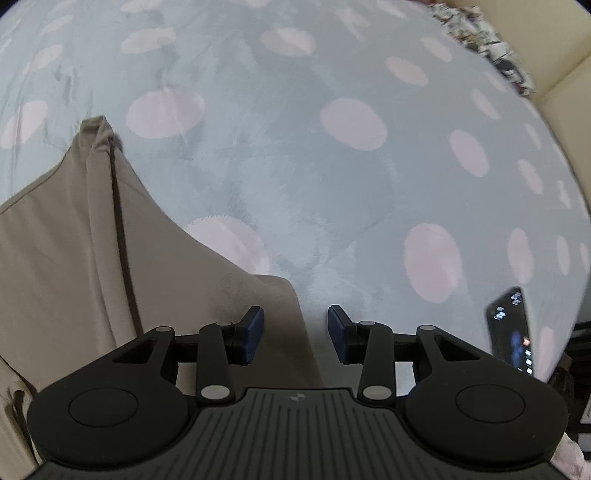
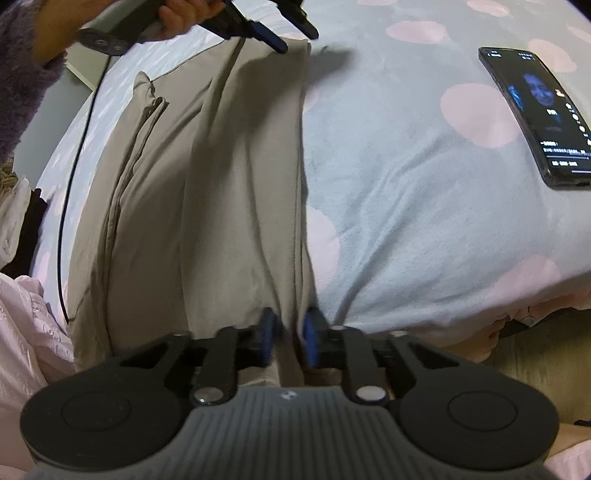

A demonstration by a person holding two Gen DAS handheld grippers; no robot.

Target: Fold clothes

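**Inspector:** Beside the phone (image 1: 511, 328), left wrist view first. What is recorded?

**Assistant:** The left gripper (image 1: 295, 334) has its fingers apart, nothing between them. They hover over a corner of the beige garment (image 1: 74, 258), which lies on the spotted blanket (image 1: 295, 147), well left of the phone.

**Inspector:** Right wrist view?

**Assistant:** The right gripper (image 2: 290, 338) has its fingers nearly together, pinching the garment's near edge on the side toward the phone (image 2: 535, 114). The far corner lies under the left gripper (image 2: 273, 33).

**Inspector:** Progress?

**Assistant:** Judged partway: the garment looks folded lengthwise into a long strip, with layered edges away from the phone. The crosswise folds appear outstanding.
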